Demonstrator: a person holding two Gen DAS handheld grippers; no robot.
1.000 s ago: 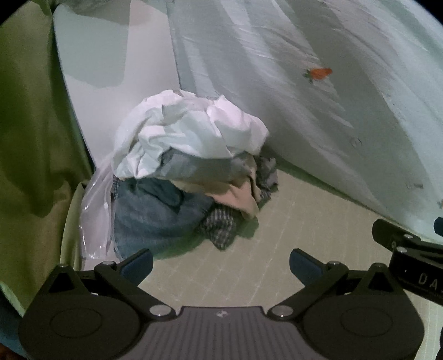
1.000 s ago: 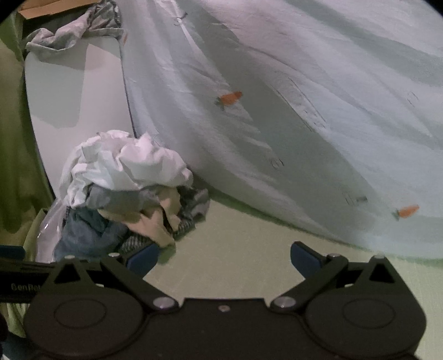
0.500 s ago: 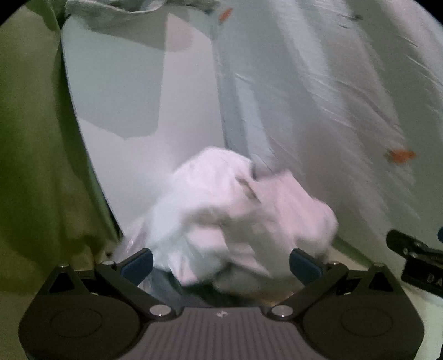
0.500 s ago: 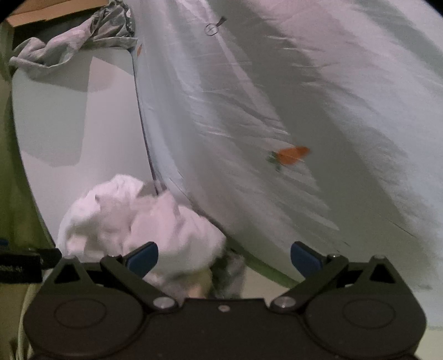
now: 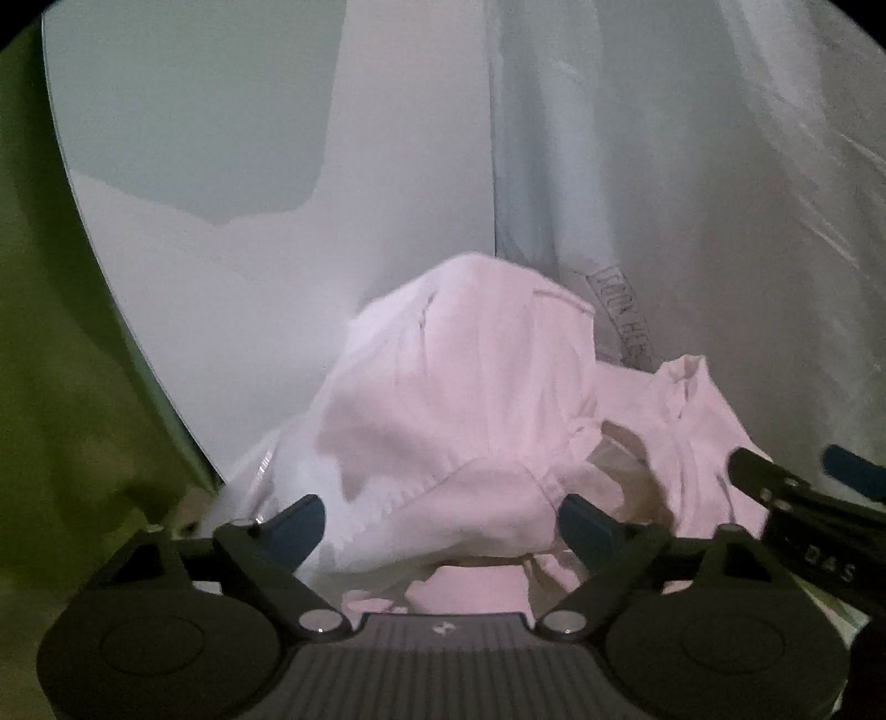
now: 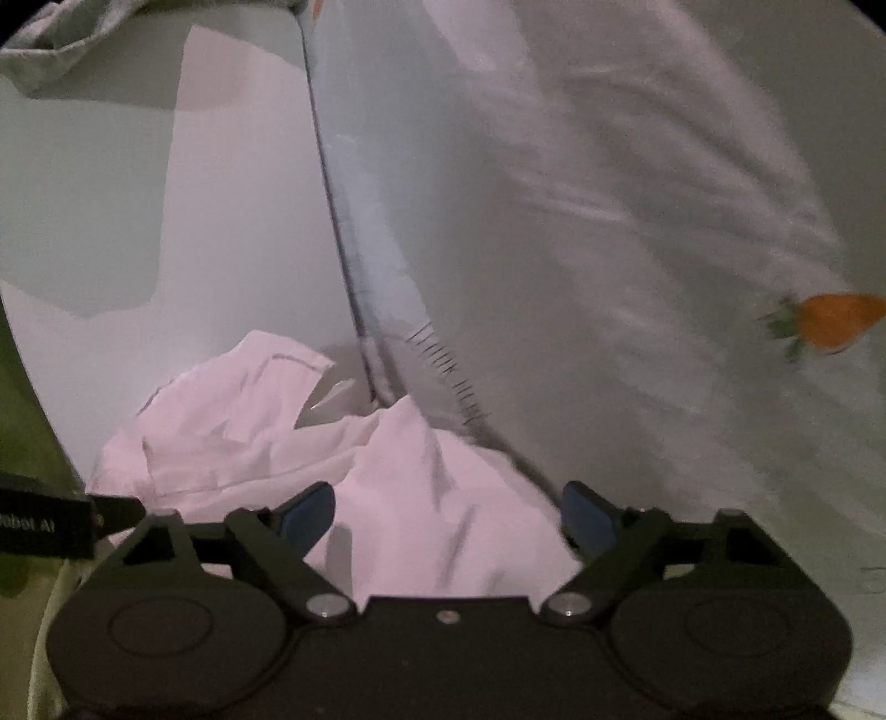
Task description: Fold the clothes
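A crumpled white garment (image 5: 476, 399) tops the clothes pile and fills the lower middle of both wrist views. My left gripper (image 5: 443, 518) sits right over it, its jaws closing with a fold of the white cloth bulging between the blue pads, which stand apart from it. My right gripper (image 6: 448, 512) hovers over the garment's (image 6: 387, 482) right part, its jaws closing too, with white cloth between the pads but not pinched. The right gripper's fingers (image 5: 786, 487) show at the left view's right edge. The clothes underneath are hidden.
A white board (image 5: 221, 221) leans behind the pile, beside a pale sheet (image 6: 609, 221) printed with an orange carrot (image 6: 836, 327). Green fabric (image 5: 61, 387) hangs at the left. Grey cloth (image 6: 72, 50) drapes over the board's top.
Both grippers have moved in close to the clothes pile, so the white garment now fills the space between their fingers. Both pairs of fingers stand a little narrower than before.
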